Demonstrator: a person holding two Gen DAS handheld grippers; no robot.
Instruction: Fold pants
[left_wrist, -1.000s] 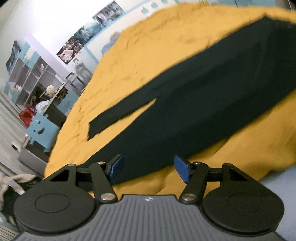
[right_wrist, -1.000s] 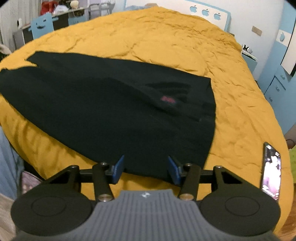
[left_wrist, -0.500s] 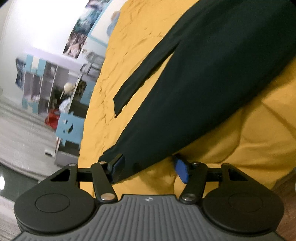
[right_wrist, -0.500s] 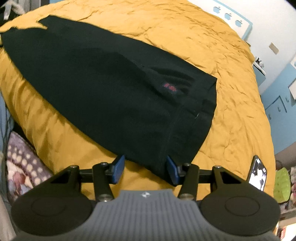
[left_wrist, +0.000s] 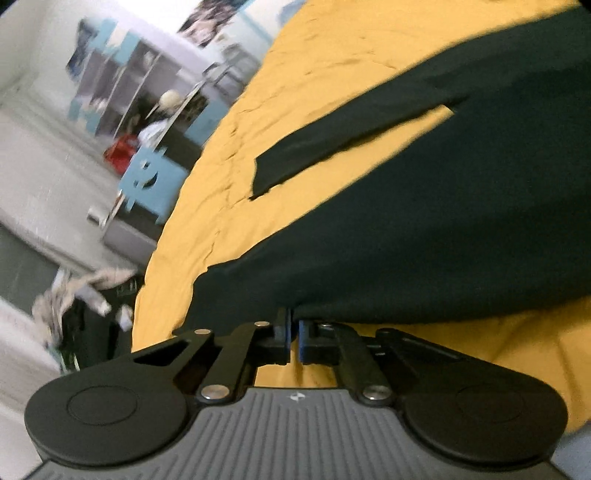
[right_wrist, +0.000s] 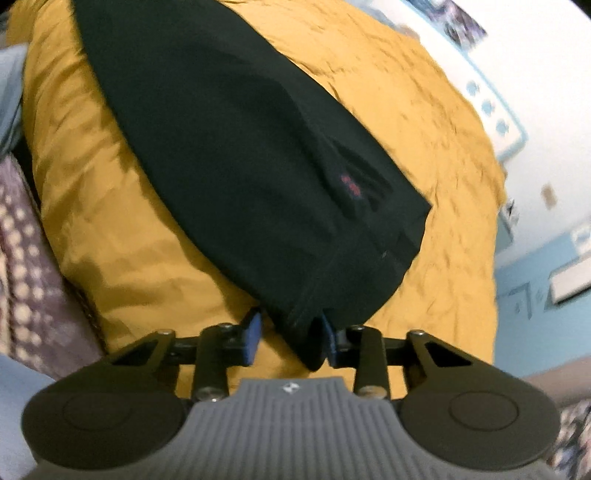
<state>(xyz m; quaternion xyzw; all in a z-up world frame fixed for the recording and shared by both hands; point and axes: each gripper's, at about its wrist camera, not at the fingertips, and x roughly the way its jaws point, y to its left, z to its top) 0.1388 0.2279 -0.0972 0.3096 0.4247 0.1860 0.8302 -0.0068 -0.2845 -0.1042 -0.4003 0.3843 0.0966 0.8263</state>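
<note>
Black pants (left_wrist: 424, 229) lie spread flat on a mustard-yellow bedspread (left_wrist: 325, 74). In the left wrist view my left gripper (left_wrist: 294, 334) is shut on the near edge of the lower pant leg, close to its hem; the other leg ends further up the bed. In the right wrist view the pants (right_wrist: 236, 147) show their waist end with a small red logo. My right gripper (right_wrist: 290, 332) is open, its jaws on either side of the near waistband corner.
The bedspread (right_wrist: 424, 122) fills both views. A shelving unit (left_wrist: 118, 85), a blue chair (left_wrist: 151, 181) and clutter on the floor stand beyond the bed's left side. A dotted purple cloth (right_wrist: 26, 273) hangs at the near edge.
My left gripper has closed on the pant leg's edge. My right gripper has moved in so the waistband corner sits between its jaws, which have narrowed slightly.
</note>
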